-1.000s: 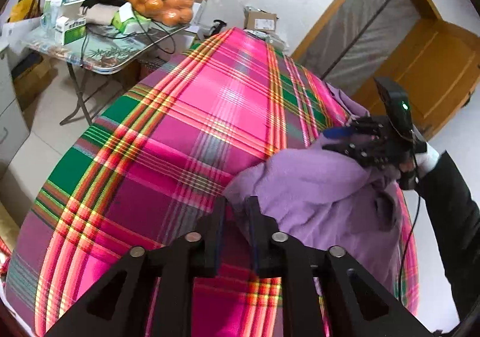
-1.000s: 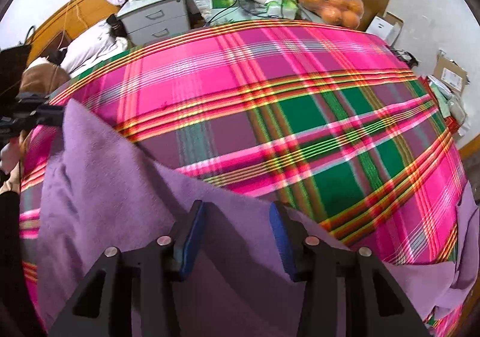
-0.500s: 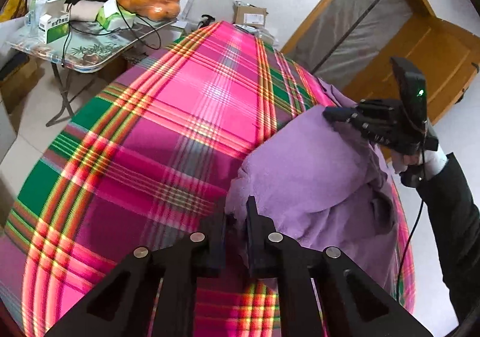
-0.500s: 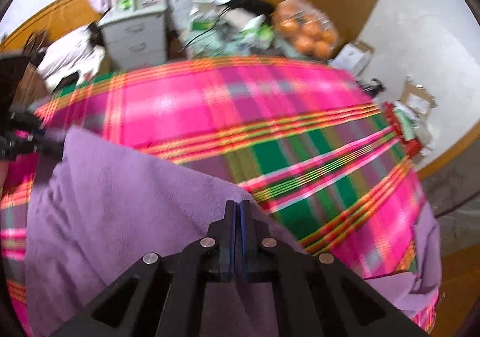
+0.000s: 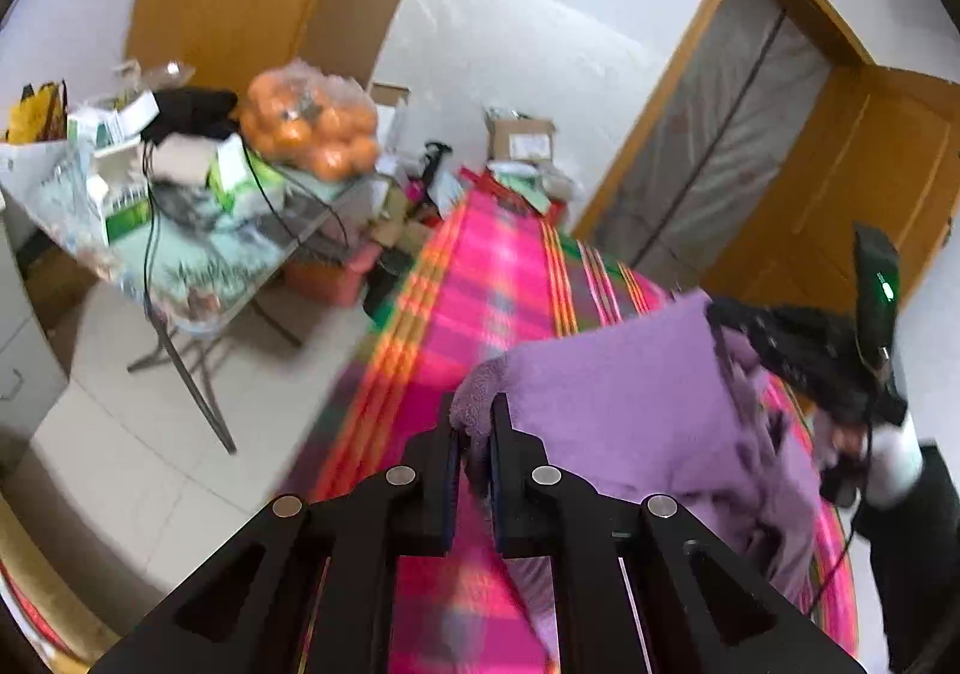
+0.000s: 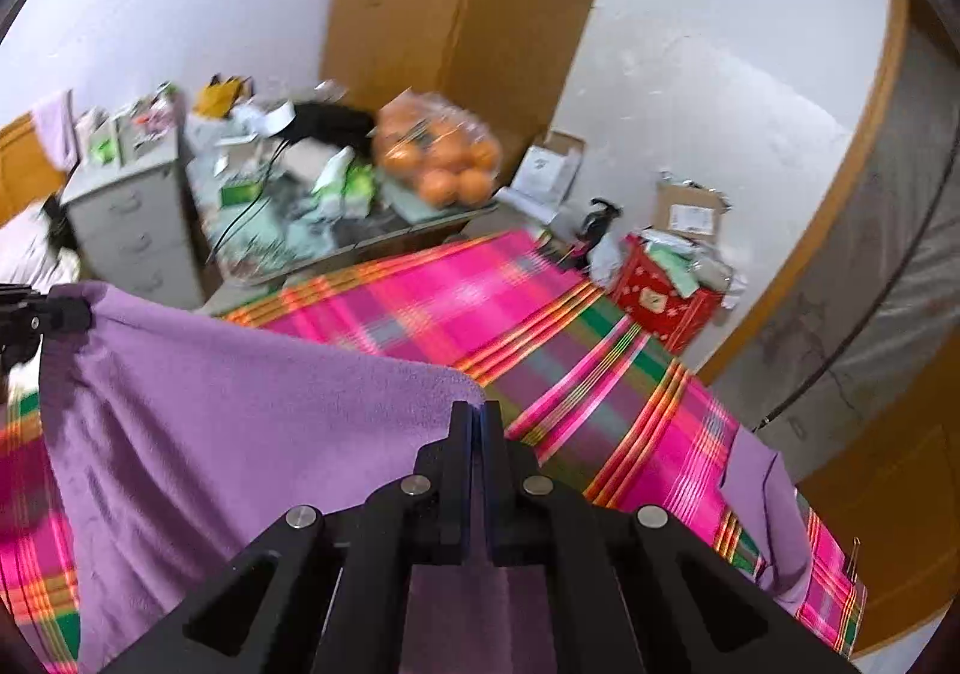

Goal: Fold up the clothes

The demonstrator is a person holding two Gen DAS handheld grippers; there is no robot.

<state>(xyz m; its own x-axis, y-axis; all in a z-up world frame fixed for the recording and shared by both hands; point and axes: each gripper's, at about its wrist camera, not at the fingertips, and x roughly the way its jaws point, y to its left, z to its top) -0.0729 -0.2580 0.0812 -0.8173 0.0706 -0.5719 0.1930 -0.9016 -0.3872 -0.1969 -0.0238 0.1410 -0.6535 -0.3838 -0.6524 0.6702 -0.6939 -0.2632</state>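
A purple fleece garment point(image 5: 630, 404) hangs lifted between both grippers above a bed with a pink, green and orange plaid cover point(image 5: 480, 278). My left gripper point(image 5: 474, 422) is shut on a bunched corner of its top edge. In the right wrist view my right gripper point(image 6: 477, 416) is shut on the other corner of the purple garment point(image 6: 240, 404), whose top edge runs taut to the left gripper point(image 6: 36, 320) at the far left. The right gripper point(image 5: 798, 350), held by a hand in a dark sleeve, shows at the right of the left wrist view. The garment's lower part trails on the cover.
A folding table point(image 5: 198, 254) left of the bed bears boxes, cables and a bag of oranges point(image 5: 312, 128). Grey drawers point(image 6: 132, 230), a red box point(image 6: 660, 296) and cardboard boxes stand past the bed's end. More purple cloth point(image 6: 762, 494) lies at the bed's right edge. Wooden doors point(image 5: 840, 194) beyond.
The right gripper's jaws closed on the garment's edge. Both grippers rose and tilted up, lifting the garment off the cover and stretching its top edge between them.
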